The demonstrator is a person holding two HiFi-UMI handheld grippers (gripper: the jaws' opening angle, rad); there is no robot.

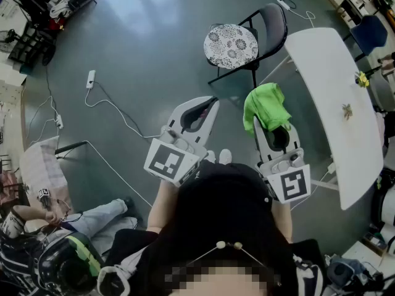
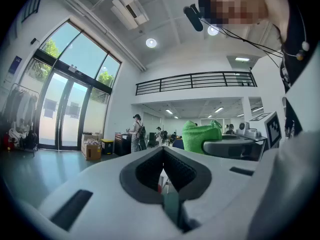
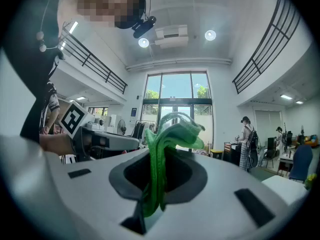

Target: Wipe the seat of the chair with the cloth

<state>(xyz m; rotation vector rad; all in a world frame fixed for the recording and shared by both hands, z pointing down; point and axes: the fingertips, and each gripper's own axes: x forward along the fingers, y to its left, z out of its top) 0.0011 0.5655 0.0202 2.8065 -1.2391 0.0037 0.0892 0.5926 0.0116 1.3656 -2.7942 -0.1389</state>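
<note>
Right tongs pinch green cloth; only head view shows chair.

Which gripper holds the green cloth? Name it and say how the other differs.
The right gripper: the crumpled green cloth is pinched between its jaws. The left gripper is shut on nothing.

Head view looks steeply down from above; both gripper views face outward, roughly level, sharing the cloth.
</note>
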